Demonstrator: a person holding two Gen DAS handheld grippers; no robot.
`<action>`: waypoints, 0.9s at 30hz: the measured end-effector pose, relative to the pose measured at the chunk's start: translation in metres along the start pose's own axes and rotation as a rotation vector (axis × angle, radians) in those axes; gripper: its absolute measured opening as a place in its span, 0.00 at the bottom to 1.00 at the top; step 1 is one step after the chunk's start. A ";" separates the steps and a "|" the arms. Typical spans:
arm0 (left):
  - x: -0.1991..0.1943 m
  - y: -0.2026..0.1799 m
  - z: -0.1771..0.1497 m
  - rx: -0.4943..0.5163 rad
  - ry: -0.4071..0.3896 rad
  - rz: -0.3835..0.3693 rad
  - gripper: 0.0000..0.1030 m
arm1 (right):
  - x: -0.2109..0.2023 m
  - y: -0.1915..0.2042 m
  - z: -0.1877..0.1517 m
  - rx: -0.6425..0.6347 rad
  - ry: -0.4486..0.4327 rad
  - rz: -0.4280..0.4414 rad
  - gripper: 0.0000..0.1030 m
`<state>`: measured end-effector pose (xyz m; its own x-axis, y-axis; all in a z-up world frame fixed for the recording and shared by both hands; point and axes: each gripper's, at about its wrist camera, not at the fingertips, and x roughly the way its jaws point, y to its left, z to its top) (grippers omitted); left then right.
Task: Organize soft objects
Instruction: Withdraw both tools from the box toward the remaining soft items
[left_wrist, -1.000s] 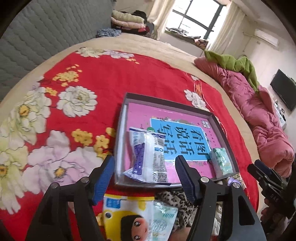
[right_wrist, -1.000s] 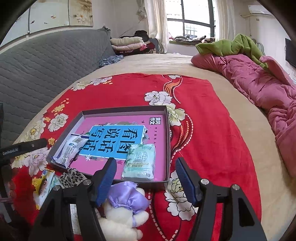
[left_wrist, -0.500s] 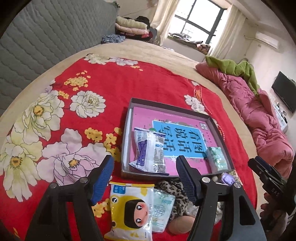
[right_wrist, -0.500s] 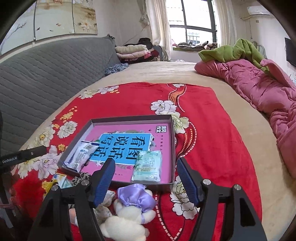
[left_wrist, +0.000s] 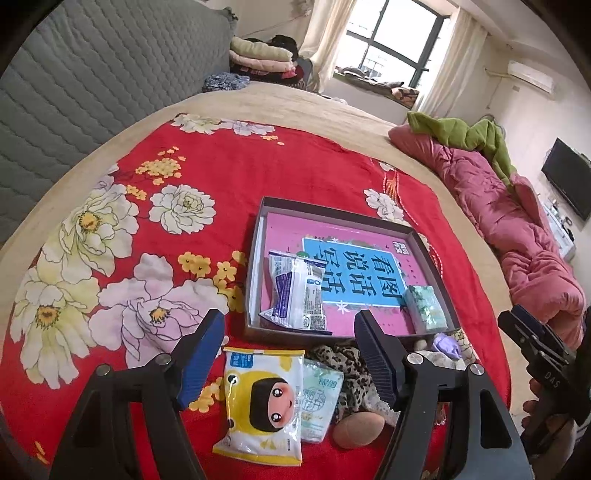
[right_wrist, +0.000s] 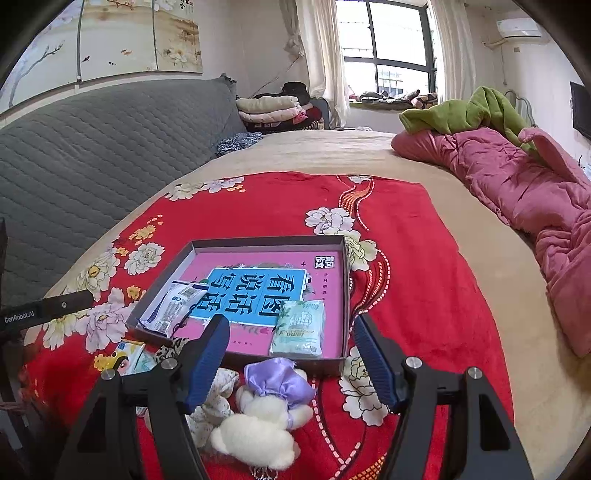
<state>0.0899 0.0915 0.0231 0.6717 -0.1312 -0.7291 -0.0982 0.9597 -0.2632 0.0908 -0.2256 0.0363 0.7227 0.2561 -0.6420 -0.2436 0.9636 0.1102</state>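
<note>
Bedroom: daylight comes through a curtained window (right_wrist: 388, 62) at the far end, and a grey quilted headboard (left_wrist: 85, 85) runs along the left.
Bed: a tan sheet (right_wrist: 332, 151) covers it, with a rumpled pink duvet (right_wrist: 535, 192) and a green blanket (right_wrist: 469, 110) heaped along the right side.
Red floral blanket (left_wrist: 258, 166): spread flat across the middle of the bed, carrying the box and every loose item.
Shallow box (left_wrist: 255, 258): dark rim, lying flat on the blanket with a pink and blue printed sheet (left_wrist: 354, 266) covering its floor.
Left gripper (left_wrist: 290, 354): jaws spread wide and holding nothing, poised above the loose packets just in front of the box.
Right gripper (right_wrist: 291, 360): jaws likewise wide apart and empty, above the plush toy by the box's near edge.
Plush toy (right_wrist: 258, 428): cream-coloured with a lilac satin bow (right_wrist: 277, 376), lying on the blanket against the box's near wall.
Leopard-print item (left_wrist: 351, 369): soft, lying outside the box between the packets and the plush toy.
Yellow cartoon packet (left_wrist: 262, 402): flat on the blanket outside the box, overlapping a smaller pale green packet (left_wrist: 319, 402) on its right.
Blue and white packet (left_wrist: 299, 291): inside the box, in its near left corner.
Green tissue pack (right_wrist: 299, 328): inside the box, against the near right corner.
</note>
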 end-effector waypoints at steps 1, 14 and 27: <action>-0.001 0.000 0.000 0.000 0.002 0.001 0.72 | -0.002 0.000 -0.001 0.001 0.000 -0.001 0.67; -0.021 -0.007 -0.011 0.013 -0.006 -0.015 0.72 | -0.020 0.013 -0.017 -0.033 0.000 0.031 0.68; -0.017 -0.005 -0.039 0.055 0.061 0.034 0.72 | -0.021 0.017 -0.033 -0.043 0.037 0.052 0.68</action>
<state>0.0500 0.0788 0.0124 0.6221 -0.1119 -0.7749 -0.0787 0.9758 -0.2041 0.0505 -0.2173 0.0269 0.6843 0.3020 -0.6637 -0.3085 0.9446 0.1117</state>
